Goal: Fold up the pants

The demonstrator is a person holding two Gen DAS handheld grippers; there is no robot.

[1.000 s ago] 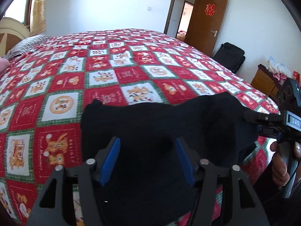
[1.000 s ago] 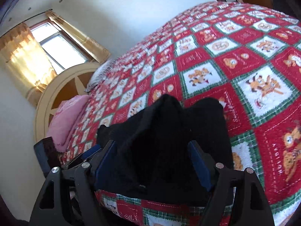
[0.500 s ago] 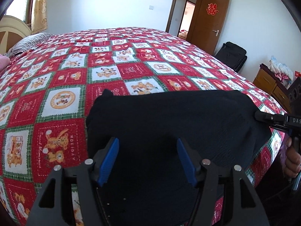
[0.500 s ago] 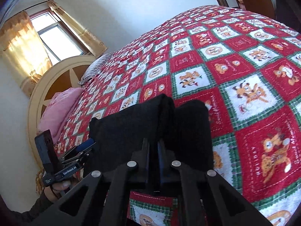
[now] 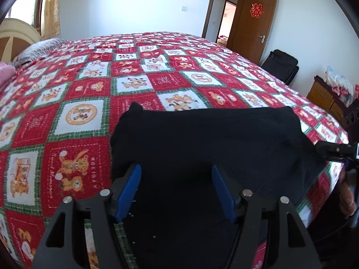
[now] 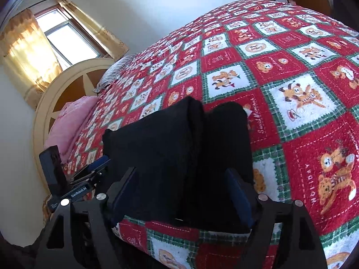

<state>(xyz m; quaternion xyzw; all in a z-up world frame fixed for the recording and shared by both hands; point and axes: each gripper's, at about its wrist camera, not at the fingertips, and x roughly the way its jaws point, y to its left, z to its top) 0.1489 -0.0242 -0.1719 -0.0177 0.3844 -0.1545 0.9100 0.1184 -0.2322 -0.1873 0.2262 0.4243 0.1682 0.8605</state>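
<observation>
The black pants (image 5: 213, 139) lie folded into a flat band on the red patchwork quilt (image 5: 78, 116), close to the bed's near edge. My left gripper (image 5: 175, 170) hovers over their near left part, open, its blue pads clear of the cloth. In the right wrist view the pants (image 6: 168, 134) show a raised fold running away from me. My right gripper (image 6: 180, 174) straddles their near end, jaws opening, cloth between the pads but not pressed. One finger of the right gripper (image 5: 329, 149) shows at the pants' right end. The left gripper (image 6: 89, 170) appears at their left end.
A hand (image 5: 346, 197) holds the right gripper beside the bed. A pink pillow (image 6: 67, 125) and a curved headboard (image 6: 51, 96) are at the head end. A brown door (image 5: 253, 22), a black bag (image 5: 282, 65) and a wooden cabinet (image 5: 325, 96) stand past the far side.
The pants, bunched and raised a second ago, now lie flat on the quilt. The right gripper was shut on a fold half a second ago and has opened again. The left gripper stayed open.
</observation>
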